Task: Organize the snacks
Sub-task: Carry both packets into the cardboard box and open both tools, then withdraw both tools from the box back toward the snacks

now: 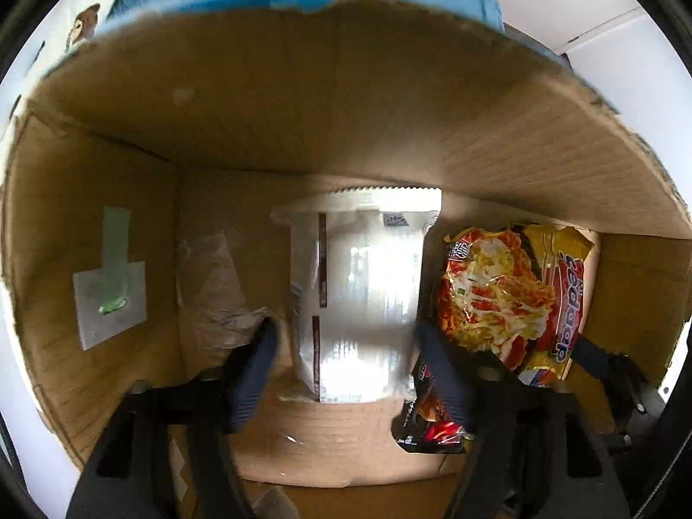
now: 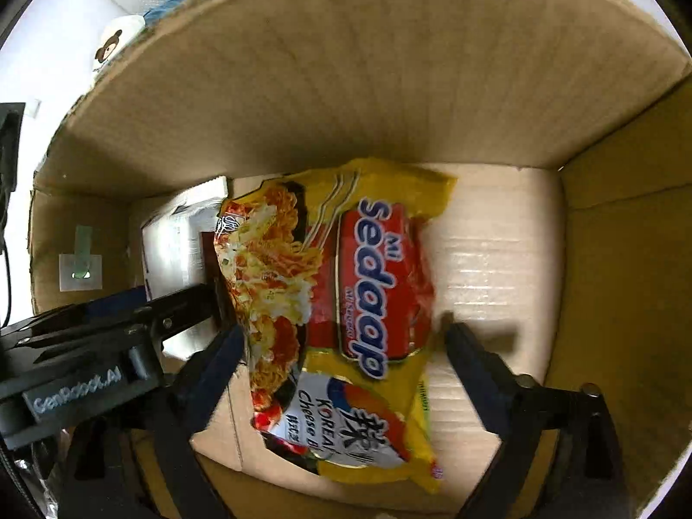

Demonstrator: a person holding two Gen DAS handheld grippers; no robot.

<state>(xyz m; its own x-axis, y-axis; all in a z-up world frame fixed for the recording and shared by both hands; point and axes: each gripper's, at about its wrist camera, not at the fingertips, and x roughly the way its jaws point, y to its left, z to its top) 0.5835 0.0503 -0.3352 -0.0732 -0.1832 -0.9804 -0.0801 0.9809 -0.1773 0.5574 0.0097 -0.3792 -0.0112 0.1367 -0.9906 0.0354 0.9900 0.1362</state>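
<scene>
Left gripper [image 1: 346, 346]: fingers [image 1: 255, 367] spread, straddling the silver packet [image 1: 359, 298] without pressing it. The packet lies flat on the floor of the cardboard box [image 1: 302, 108], released by the look of it. Right finger tip sits close against the packet's edge.

Right gripper [image 2: 341, 341]: fingers [image 2: 216, 372] spread wide either side of the yellow noodle packet [image 2: 346, 302]; no visible pinch. Packet rests on the box floor, partly overlapping the silver packet's edge in the right wrist view.

A small dark packet [image 1: 428, 415] lies under the left gripper's right finger, tucked partly beneath the yellow one.

Left box wall carries a white label [image 1: 110, 302] with a strip of green tape [image 1: 114, 242].

Risks, judged from here:
- Lifting out at a slant could let a finger snag a crinkled wrapper edge and drag the packet askew.
- The two grippers work close together in the box; the left one's body shows beside the right fingers, so a knock is possible.
- The overlapped yellow packet may slide if the silver one is nudged.
</scene>
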